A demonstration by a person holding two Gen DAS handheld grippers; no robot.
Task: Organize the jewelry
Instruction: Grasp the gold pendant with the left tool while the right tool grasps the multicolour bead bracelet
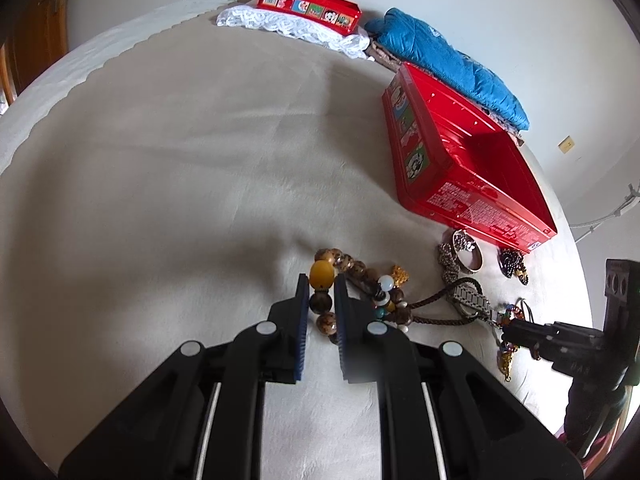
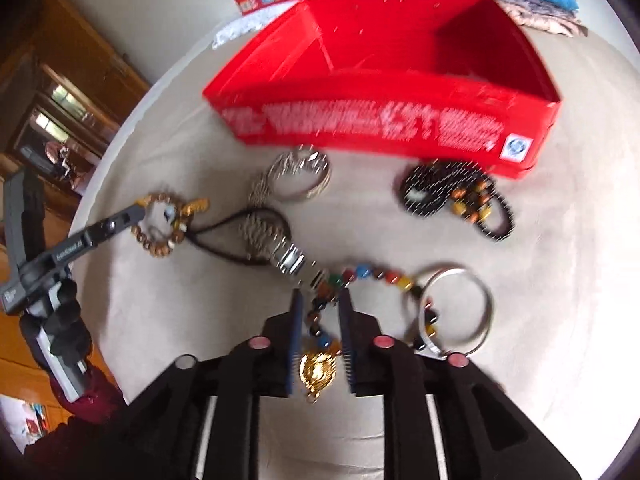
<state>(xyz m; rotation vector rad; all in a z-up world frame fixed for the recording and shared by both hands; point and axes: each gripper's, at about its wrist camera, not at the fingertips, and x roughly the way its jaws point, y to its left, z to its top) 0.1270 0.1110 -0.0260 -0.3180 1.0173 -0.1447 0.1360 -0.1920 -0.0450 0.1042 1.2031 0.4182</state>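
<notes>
Jewelry lies scattered on the beige cloth-covered surface (image 1: 160, 184), just in front of the open red rectangular tin box (image 2: 380, 80), whose inside shows only bare red walls. Behind the box sit a folded blue quilted garment (image 1: 444, 60) and the box's red lid (image 1: 308, 8), which rests on white lace fabric (image 1: 288, 26).

Nearest the box are an engraved silver metal bangle (image 2: 304, 178) and a heap of dark beaded strands (image 2: 452, 196). Closer in lie a metal-link wristwatch on a dark braided cord (image 2: 264, 236) and a plain silver hoop bangle (image 2: 460, 312).

The left claw (image 1: 322, 292) is partly open, its blue-padded fingers on either side of the brown wooden bead bracelet with a large amber bead (image 1: 332, 280); whether the pads touch the beads cannot be told.

The right claw (image 2: 320, 312) is likewise partly open, straddling the multicoloured bead string with a round gold pendant (image 2: 318, 372), the pendant lying between its fingers. That view is motion-blurred.
</notes>
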